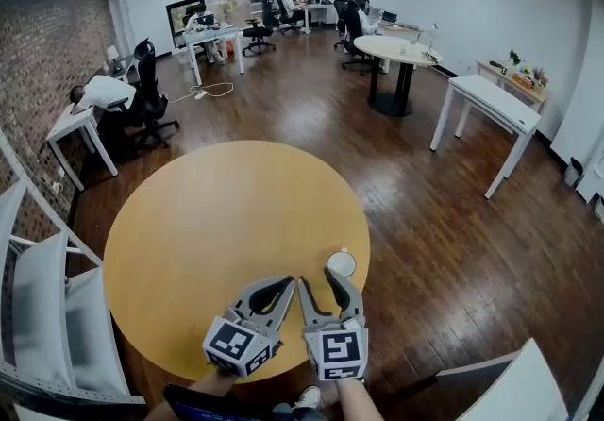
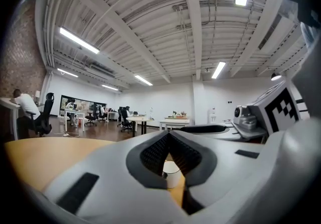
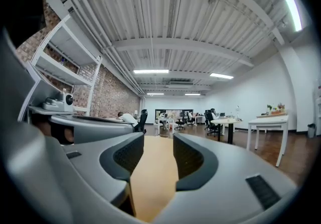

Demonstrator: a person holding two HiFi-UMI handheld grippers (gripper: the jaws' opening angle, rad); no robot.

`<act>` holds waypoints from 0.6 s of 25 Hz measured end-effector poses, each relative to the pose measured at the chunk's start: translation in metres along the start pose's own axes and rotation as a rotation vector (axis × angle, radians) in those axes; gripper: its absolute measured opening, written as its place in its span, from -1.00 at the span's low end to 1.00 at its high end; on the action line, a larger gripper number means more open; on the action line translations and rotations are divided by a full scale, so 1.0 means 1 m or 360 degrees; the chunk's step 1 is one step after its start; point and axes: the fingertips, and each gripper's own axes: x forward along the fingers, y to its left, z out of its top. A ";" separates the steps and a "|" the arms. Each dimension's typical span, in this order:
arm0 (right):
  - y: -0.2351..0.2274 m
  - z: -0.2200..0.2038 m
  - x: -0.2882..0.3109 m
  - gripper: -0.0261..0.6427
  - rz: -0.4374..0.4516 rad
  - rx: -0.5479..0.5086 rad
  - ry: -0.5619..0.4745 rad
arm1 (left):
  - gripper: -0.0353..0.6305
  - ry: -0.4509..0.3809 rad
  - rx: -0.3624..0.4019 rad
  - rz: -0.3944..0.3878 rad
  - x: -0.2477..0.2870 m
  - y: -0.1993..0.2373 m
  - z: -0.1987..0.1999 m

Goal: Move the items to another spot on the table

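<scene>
A small white round container [image 1: 341,263] stands near the right edge of the round wooden table [image 1: 217,221]. My right gripper [image 1: 324,283] is open just beside it, its right finger almost at the container's near side. In the right gripper view only bare tabletop [image 3: 153,178] shows between the jaws of the right gripper [image 3: 158,155]. My left gripper [image 1: 289,282] sits close on the left, shut on nothing. In the left gripper view the white container [image 2: 172,173] peeks out below the meeting tips of the left gripper [image 2: 169,135].
A white shelf rack [image 1: 38,296] stands against the brick wall at the left. A white panel [image 1: 500,381] sits on the floor at the lower right. Farther off are a round white table [image 1: 396,51], a white desk [image 1: 491,103], office chairs and seated people.
</scene>
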 end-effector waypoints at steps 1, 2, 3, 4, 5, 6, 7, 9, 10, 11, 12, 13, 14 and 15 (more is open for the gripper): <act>-0.009 -0.008 0.003 -0.31 -0.0012 -0.0002 0.0003 | -0.88 0.0017 0.0002 -0.0005 0.006 -0.002 -0.006; -0.020 -0.017 0.006 -0.28 -0.0022 -0.0003 0.0012 | -0.88 0.0036 0.0004 -0.0009 0.014 -0.003 -0.011; -0.031 -0.026 0.010 -0.26 -0.0030 0.0002 0.0028 | -0.88 0.0052 0.0004 -0.0011 0.022 -0.005 -0.016; -0.041 -0.035 0.013 -0.21 -0.0039 0.0011 0.0049 | -0.88 0.0067 0.0003 -0.0010 0.030 -0.007 -0.021; -0.050 -0.043 0.016 -0.16 -0.0048 0.0021 0.0070 | -0.88 0.0081 0.0000 -0.0006 0.037 -0.008 -0.026; -0.058 -0.050 0.019 -0.13 -0.0058 0.0031 0.0088 | -0.88 0.0093 -0.0002 -0.0002 0.043 -0.008 -0.031; -0.063 -0.057 0.022 -0.04 -0.0066 0.0038 0.0104 | -0.88 0.0103 -0.0006 0.0003 0.047 -0.008 -0.036; -0.071 -0.072 0.029 0.04 -0.0065 0.0044 0.0142 | -0.88 0.0125 -0.0016 0.0009 0.056 -0.006 -0.048; -0.075 -0.081 0.032 0.13 -0.0060 0.0047 0.0161 | -0.88 0.0137 -0.0022 0.0014 0.060 -0.004 -0.053; -0.079 -0.090 0.036 0.18 -0.0058 0.0050 0.0180 | -0.88 0.0148 -0.0030 0.0018 0.065 -0.003 -0.059; -0.084 -0.098 0.039 0.21 -0.0060 0.0057 0.0197 | -0.88 0.0161 -0.0037 0.0021 0.069 -0.002 -0.064; -0.088 -0.107 0.042 0.27 -0.0067 0.0067 0.0214 | -0.88 0.0172 -0.0043 0.0022 0.073 0.000 -0.069; -0.092 -0.115 0.045 0.29 -0.0078 0.0080 0.0229 | -0.88 0.0181 -0.0049 0.0022 0.076 0.001 -0.073; -0.096 -0.122 0.048 0.32 -0.0087 0.0090 0.0244 | -0.88 0.0189 -0.0053 0.0023 0.078 0.003 -0.076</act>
